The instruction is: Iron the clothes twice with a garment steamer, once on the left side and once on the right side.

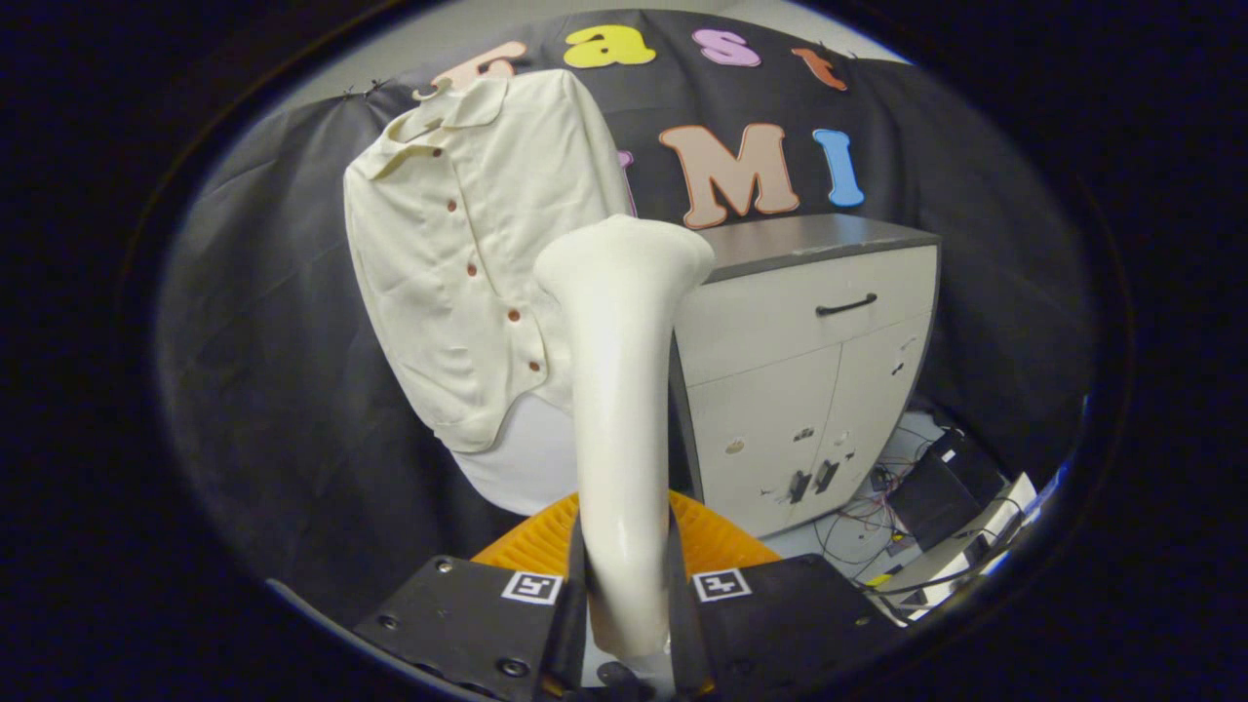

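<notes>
the cream shirt (458,263) hangs beyond the fingers, left of a cabinet (809,380). the hand-held gripper (627,595) is clamped on the garment steamer (619,390), its head raised near the shirt's right edge. likely approaching a pass; next, bring the head against the fabric.

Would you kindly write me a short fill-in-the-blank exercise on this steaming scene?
1. The tool is shut on the handle of the garment ____.
2. The cream shirt closes with a row of brown ____.
3. The cabinet stands to the ____ of the shirt.
4. The steamer's head overlaps the shirt's ____ edge.

Missing words: steamer; buttons; right; right
</notes>
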